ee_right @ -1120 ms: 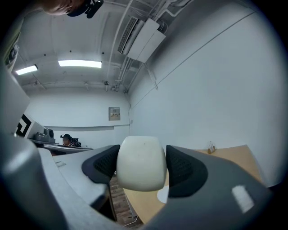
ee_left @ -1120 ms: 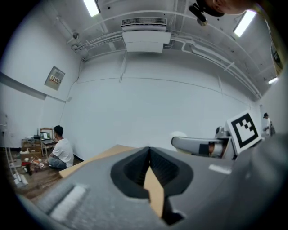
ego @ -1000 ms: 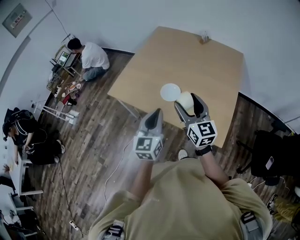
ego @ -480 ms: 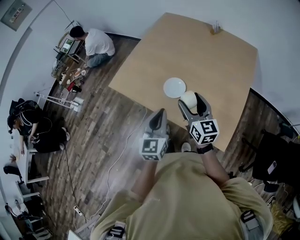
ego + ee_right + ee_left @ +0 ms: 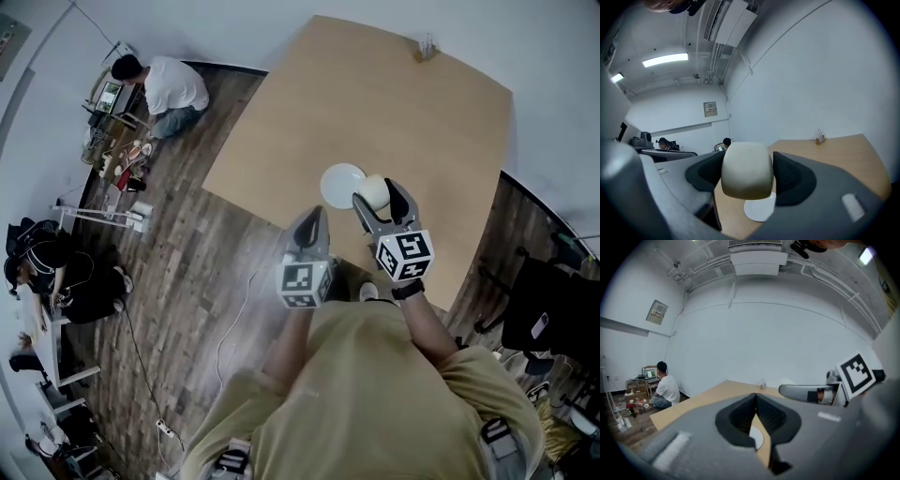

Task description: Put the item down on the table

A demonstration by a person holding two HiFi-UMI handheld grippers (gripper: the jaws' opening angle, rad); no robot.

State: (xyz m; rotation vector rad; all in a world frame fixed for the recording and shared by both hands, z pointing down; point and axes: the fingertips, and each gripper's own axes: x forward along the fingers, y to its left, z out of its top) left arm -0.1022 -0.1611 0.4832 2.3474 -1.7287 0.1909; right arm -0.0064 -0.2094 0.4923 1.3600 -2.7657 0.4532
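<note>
1. Our right tool (image 5: 378, 193) is clenched on a cream cup (image 5: 746, 171), one jaw on each side of its wall. We judge this side grip leaves the underside free to land first.
2. The cup, the item to put down, hangs clear of the wooden bench (image 5: 375, 103), over the part nearest us. In the head view it overlaps the 3 o'clock rim of a white saucer (image 5: 339, 185) lying on the bench.
3. In the right gripper view the saucer shows beneath the cup with bare air between them, so the set-down is not yet made.
4. Our left tool (image 5: 312, 221) has its jaws together on nothing. It sits at the saucer's 7 o'clock, apparently off the bench edge, likely parked aside to leave the right arm room.
5. We judge the next move needs a level descent, then release. A base landing half on the saucer rim could tip the cup.
</note>
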